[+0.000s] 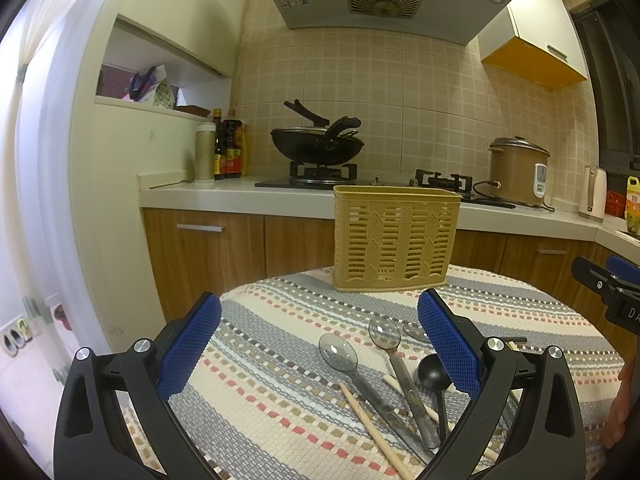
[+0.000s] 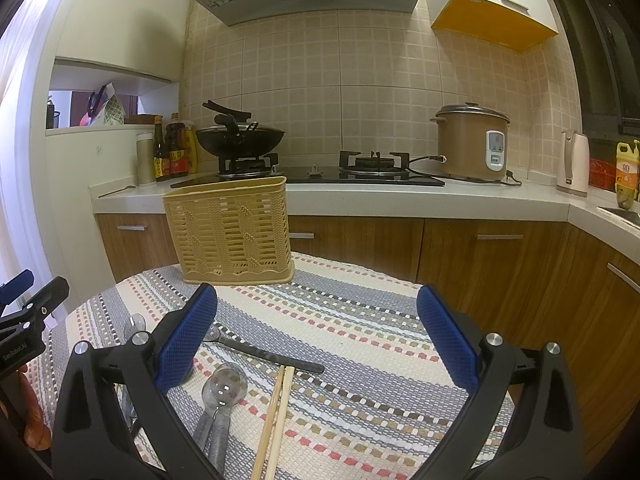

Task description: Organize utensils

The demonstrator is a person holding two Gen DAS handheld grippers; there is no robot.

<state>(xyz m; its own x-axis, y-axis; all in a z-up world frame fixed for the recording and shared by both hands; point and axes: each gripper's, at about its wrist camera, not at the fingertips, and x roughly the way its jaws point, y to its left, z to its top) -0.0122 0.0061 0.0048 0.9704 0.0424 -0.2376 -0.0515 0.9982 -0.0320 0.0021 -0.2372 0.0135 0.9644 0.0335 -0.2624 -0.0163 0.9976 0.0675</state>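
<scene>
A tan slotted utensil basket (image 1: 394, 238) stands upright at the far side of a round table with a striped woven cloth (image 1: 280, 360); it also shows in the right wrist view (image 2: 230, 230). Clear-bowled spoons (image 1: 340, 354), a black spoon (image 1: 432, 372) and wooden chopsticks (image 1: 372, 428) lie loose on the cloth near the front. My left gripper (image 1: 320, 344) is open and empty above them. My right gripper (image 2: 318, 342) is open and empty over the cloth, with spoons (image 2: 224, 390), chopsticks (image 2: 276, 416) and a black spoon (image 2: 264, 354) lying below it.
Behind the table runs a kitchen counter (image 2: 400, 196) with a gas hob, a black wok (image 2: 240, 138), sauce bottles (image 2: 172, 152), a rice cooker (image 2: 472, 144) and a kettle (image 2: 574, 162). Wooden cabinet doors (image 2: 480, 264) stand below. The right gripper shows at the left view's right edge (image 1: 608, 284).
</scene>
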